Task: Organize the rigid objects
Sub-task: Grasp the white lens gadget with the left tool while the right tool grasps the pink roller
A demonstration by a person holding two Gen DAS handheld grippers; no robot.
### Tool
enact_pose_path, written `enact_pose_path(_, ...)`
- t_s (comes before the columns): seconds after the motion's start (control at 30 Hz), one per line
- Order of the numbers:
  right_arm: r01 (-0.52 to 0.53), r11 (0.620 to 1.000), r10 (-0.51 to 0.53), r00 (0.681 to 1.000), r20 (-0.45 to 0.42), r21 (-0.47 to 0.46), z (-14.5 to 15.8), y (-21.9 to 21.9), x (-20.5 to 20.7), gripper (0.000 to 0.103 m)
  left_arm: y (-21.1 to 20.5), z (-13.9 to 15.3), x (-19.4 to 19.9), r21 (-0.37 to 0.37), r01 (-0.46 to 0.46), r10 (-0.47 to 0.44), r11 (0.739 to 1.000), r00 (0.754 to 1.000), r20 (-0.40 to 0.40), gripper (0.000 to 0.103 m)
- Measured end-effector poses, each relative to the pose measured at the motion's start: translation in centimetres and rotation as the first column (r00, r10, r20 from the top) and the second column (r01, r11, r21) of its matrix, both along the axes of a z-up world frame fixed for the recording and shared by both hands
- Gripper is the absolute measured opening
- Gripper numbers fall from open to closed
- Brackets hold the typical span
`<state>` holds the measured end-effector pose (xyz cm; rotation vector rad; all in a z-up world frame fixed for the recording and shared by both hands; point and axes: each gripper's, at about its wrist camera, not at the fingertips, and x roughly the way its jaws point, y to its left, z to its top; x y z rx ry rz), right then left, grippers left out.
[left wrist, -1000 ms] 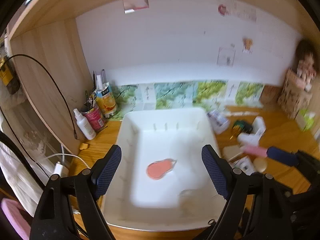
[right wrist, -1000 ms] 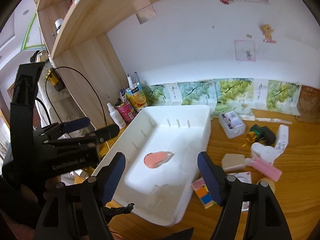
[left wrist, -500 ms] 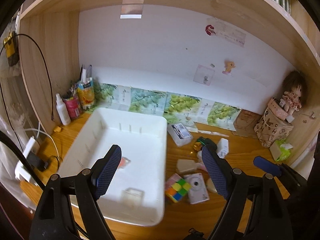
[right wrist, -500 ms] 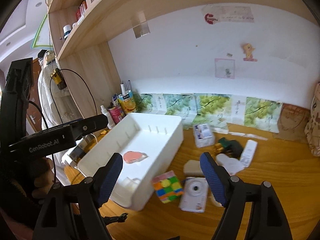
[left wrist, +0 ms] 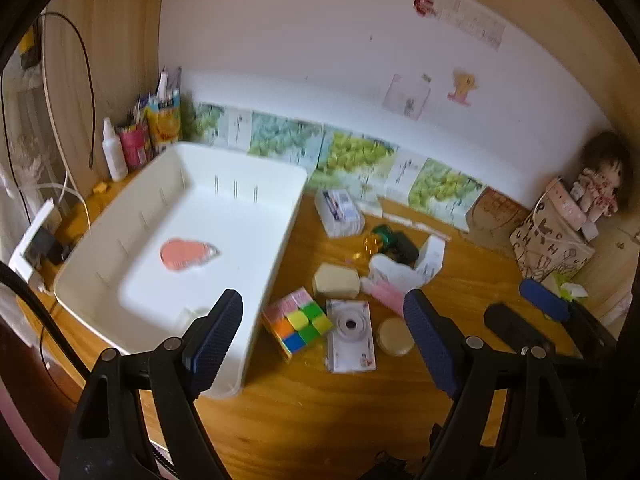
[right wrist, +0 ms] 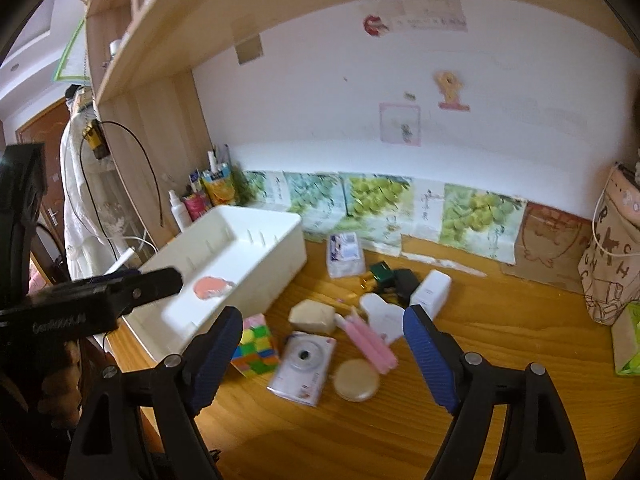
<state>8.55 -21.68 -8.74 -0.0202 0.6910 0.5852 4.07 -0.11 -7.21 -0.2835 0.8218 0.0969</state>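
Both views have swung away from the white bin (left wrist: 180,236) since a second ago, so the small things on the wooden desk (left wrist: 320,412) now sit between the fingers instead of the bin floor. The left gripper (left wrist: 322,330) hangs released above the desk, nothing between its blue pads, with the coloured cube (left wrist: 298,322) and the white camera (left wrist: 351,334) under it. The right gripper (right wrist: 322,350) is empty too, its jaws opening, and hangs over the same camera (right wrist: 303,366) and a round tan disc (right wrist: 357,380).

Inside the bin lies a pink flat piece (left wrist: 186,254). Just right of the bin stands the cube, with the camera touching it or nearly so. Farther right of the bin lie a beige block (left wrist: 335,283), a pink stick (right wrist: 370,342), a white heart-shaped piece (right wrist: 382,314) and a clear box (left wrist: 339,212) near the wall.
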Motion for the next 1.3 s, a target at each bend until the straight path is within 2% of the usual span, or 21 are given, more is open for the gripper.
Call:
enact_pose_path(0.2,-0.019,0.999,0.017,0.998,-0.063,-0.033,-1.9,-1.2,2.4,0.083,-1.4,-2.5,1.1,-0.025,0.005,-0.008,1.0,0.994,-0.11,0.085)
enact_pose_path(0.4,-0.012,0.999,0.005,0.989,-0.145,-0.047,-4.4,-2.0,4.9,0.083,-2.9,-5.3,2.6,-0.045,0.021,-0.031,0.999,0.971,-0.238,0.085)
enact_pose_path(0.67,-0.019,1.0,0.02,0.943,-0.333,0.008,-8.1,-2.4,8.3,0.083,-4.2,-9.4,4.8,-0.074,0.028,-0.057,0.997,0.908,-0.414,0.089)
enact_pose_path(0.83,-0.018,1.0,0.023,0.916,-0.401,0.017,-9.9,-2.0,9.9,0.083,-4.4,-11.3,5.9,-0.101,0.002,-0.051,0.995,0.872,-0.487,0.089)
enact_pose_path(1.07,-0.044,0.998,0.055,0.889,-0.454,0.035,-11.7,-1.3,11.3,0.068,-4.1,-13.4,7.2,-0.113,-0.042,-0.03,0.993,0.822,-0.568,0.089)
enact_pose_path(1.3,-0.061,0.998,0.066,0.871,-0.488,0.026,-13.0,-0.6,12.2,0.056,-3.9,-14.5,7.9,-0.115,-0.06,-0.022,0.992,0.796,-0.605,0.089)
